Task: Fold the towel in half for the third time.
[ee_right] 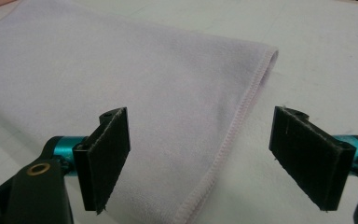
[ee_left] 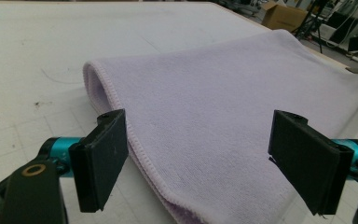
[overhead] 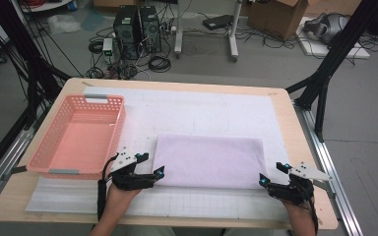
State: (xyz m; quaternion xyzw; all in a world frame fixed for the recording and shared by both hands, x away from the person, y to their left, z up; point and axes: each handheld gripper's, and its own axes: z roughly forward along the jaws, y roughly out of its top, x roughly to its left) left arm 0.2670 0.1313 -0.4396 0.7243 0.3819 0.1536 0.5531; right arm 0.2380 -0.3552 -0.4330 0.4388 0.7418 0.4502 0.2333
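Note:
A folded lilac towel (overhead: pixel 209 160) lies flat on the white mat in the middle of the table. My left gripper (overhead: pixel 157 173) is at the towel's near left corner, open, its jaws set wide over the towel's (ee_left: pixel 223 107) left hem. At the near right corner my right gripper (overhead: pixel 269 173) is open too, and the towel's (ee_right: pixel 121 79) stitched right edge runs between its jaws. Neither gripper holds anything.
An empty pink plastic basket (overhead: pixel 109 129) stands on the left of the table, just beyond my left hand. The white gridded mat (overhead: pixel 197 110) covers most of the wooden tabletop. Past the far edge, computers, cables and cardboard boxes sit on the floor.

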